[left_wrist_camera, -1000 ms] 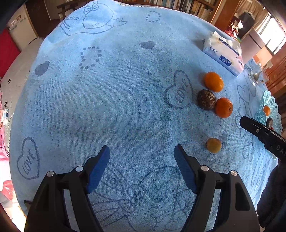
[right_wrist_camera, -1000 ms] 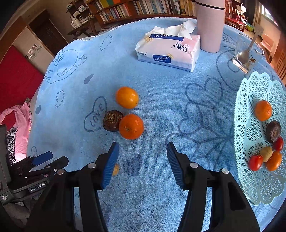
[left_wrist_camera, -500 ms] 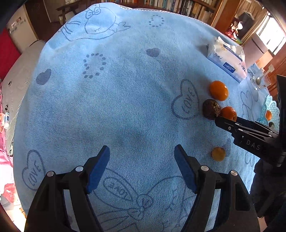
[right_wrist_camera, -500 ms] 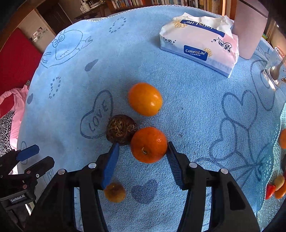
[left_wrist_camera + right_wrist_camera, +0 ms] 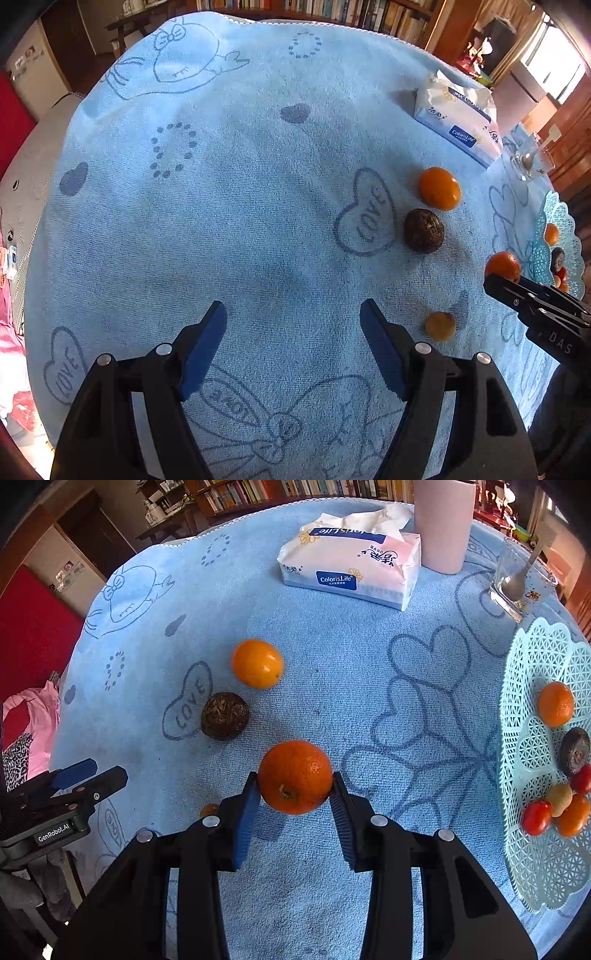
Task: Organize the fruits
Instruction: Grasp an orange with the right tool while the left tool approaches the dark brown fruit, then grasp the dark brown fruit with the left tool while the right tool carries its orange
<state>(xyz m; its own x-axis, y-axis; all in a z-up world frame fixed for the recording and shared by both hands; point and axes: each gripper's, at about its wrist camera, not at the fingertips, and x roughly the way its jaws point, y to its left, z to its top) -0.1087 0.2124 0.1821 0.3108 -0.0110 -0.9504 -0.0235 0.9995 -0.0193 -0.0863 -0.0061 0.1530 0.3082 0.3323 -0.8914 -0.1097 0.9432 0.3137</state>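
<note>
My right gripper (image 5: 293, 784) has its blue pads pressed on an orange (image 5: 295, 771), its jaws still closing, and the fruit hangs just above the blue cloth (image 5: 332, 657). The left wrist view shows that orange (image 5: 502, 266) at the right gripper's tip. On the cloth lie another orange (image 5: 257, 668), a dark wrinkled fruit (image 5: 224, 716) and a small yellow-orange fruit (image 5: 440, 325). A pale blue lattice plate (image 5: 532, 646) at the right holds several fruits. My left gripper (image 5: 293, 314) stands open over bare cloth with nothing between its fingers.
A tissue pack (image 5: 351, 565), a pink cup (image 5: 443, 524) and a glass with a spoon (image 5: 517, 583) stand at the back. The cloth's edge drops off at the far left, with bookshelves beyond the table.
My right gripper moved forward around the orange beside the dark fruit, closed on it and carried it up and away to the right. The left gripper kept its place and stayed open.
</note>
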